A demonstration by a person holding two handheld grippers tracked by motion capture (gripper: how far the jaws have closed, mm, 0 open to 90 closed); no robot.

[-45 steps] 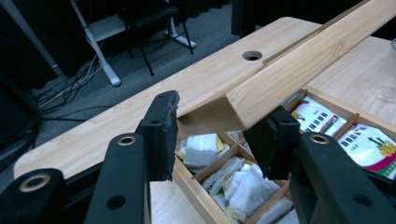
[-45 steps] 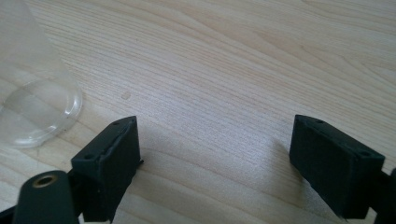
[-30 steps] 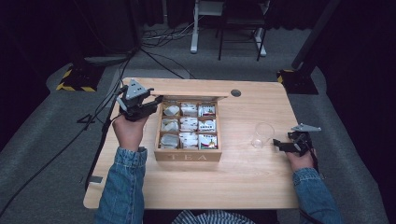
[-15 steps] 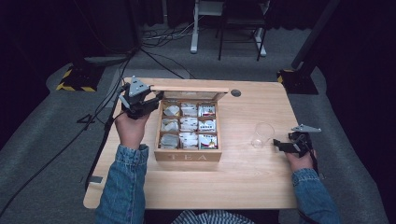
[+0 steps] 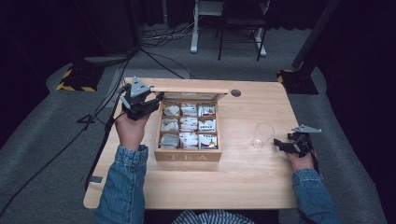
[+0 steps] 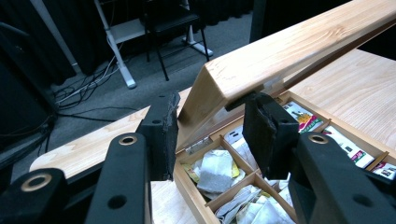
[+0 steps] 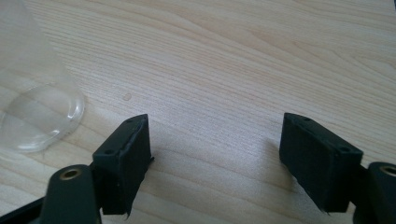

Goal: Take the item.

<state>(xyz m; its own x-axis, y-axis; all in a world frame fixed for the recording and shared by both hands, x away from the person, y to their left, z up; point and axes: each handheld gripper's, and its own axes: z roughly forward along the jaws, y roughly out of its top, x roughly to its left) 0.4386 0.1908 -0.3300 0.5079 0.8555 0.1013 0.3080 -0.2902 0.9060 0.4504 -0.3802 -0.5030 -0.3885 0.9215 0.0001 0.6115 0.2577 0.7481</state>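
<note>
Holding the tea box (image 5: pixel 188 156) lid (image 6: pixel 289 56) raised with left gripper (image 6: pixel 210 135) fingers clamped on its corner; right gripper (image 7: pixel 217 161) fingers closing slightly, apart over bare tabletop (image 7: pixel 233 70) beside the glass (image 7: pixel 32 107)

Lighting the table (image 5: pixel 247 177) brightly from above, leaving the surroundings sinking into darkness; casting soft shadows; blurring slightly across the high view.

Grey carpet floor (image 5: pixel 56 154); black curtains (image 5: pixel 107 23); chair (image 5: pixel 240 18) behind wooden table (image 5: pixel 252 177).
</note>
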